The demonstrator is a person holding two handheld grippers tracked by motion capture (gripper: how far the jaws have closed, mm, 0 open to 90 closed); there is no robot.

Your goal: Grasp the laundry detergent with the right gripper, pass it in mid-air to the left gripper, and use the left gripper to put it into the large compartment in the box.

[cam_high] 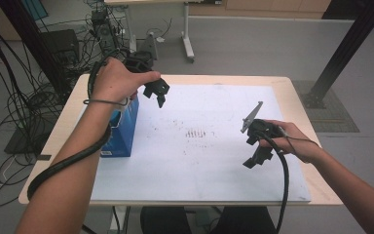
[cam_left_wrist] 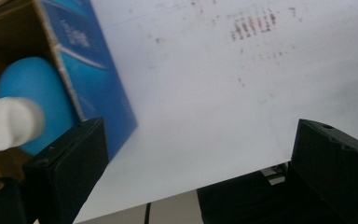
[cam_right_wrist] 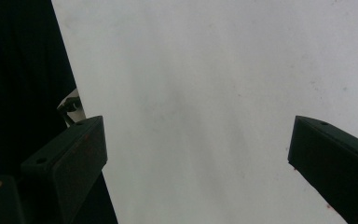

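Both forearms are bare, no sleeves. The left gripper (cam_high: 159, 94) is black, blocky plastic, with a thick black cable (cam_high: 65, 163) running along the forearm and a thin cord around the wrist. The right gripper (cam_high: 254, 161) is black too, topped by a grey three-cornered plate (cam_high: 251, 118), its own black cable (cam_high: 285, 185) trailing off. Each jaw is a flat rectangular block with a small round hole near its outer corner

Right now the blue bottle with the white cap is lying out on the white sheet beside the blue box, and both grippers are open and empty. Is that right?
Not quite. The blue bottle with the white cap sits inside the open blue box, not out on the white sheet; the left gripper view shows this. The rest stands: the left gripper and right gripper are open and empty.
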